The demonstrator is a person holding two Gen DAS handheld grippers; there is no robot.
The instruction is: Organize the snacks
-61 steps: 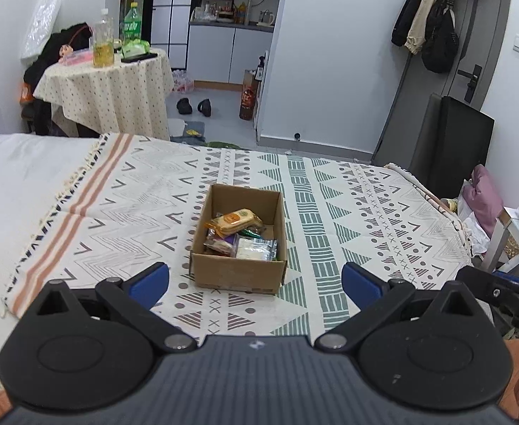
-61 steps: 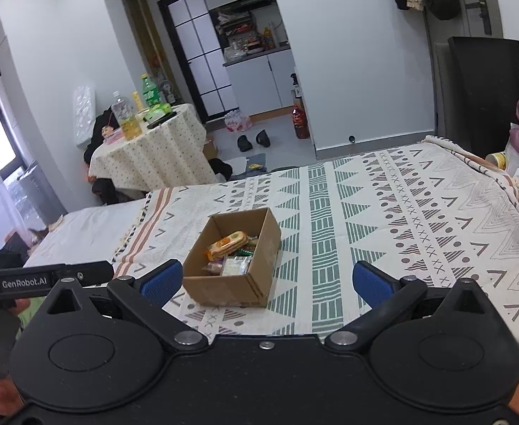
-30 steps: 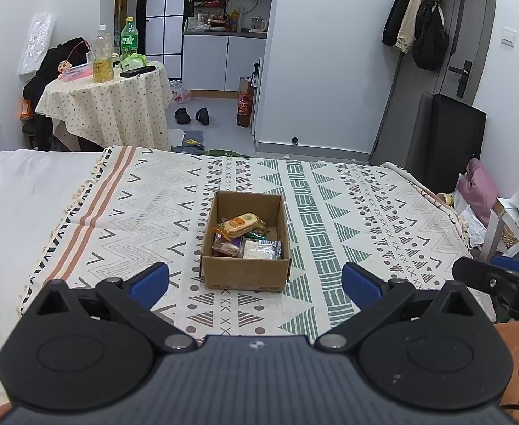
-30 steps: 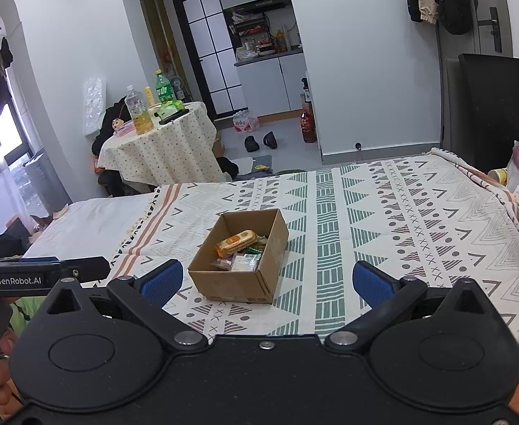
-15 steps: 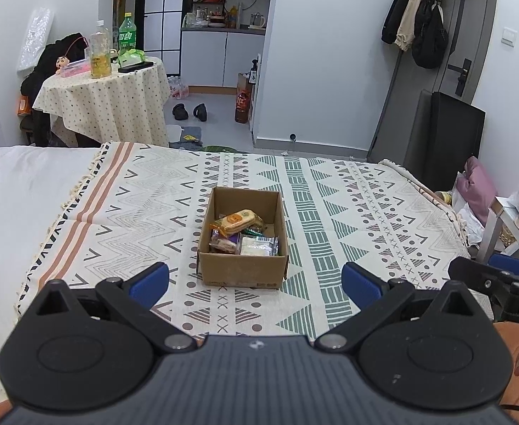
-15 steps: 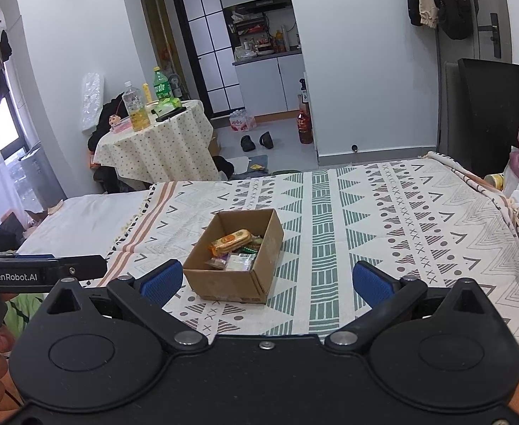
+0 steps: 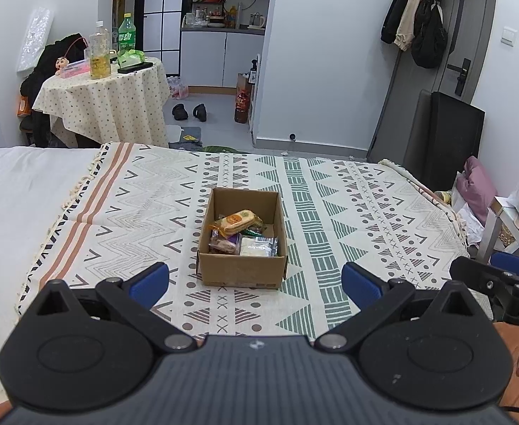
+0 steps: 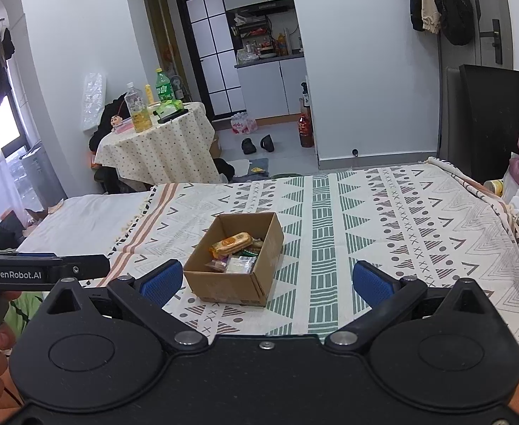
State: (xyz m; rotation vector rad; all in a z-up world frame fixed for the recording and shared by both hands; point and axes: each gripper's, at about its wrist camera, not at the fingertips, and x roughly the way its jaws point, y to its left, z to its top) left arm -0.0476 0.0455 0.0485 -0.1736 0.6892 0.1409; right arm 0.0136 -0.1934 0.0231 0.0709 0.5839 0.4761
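On the bed the box (image 7: 242, 238) lies straight ahead of my left gripper (image 7: 255, 281) (nearer than the right gripper (image 8: 267, 279)), both with fingers wide, holding nothing.

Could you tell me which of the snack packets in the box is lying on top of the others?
The orange biscuit packet does: it lies slantwise across the pile in the cardboard box, while the white packet and the brownish packet sit lower, against the near wall.
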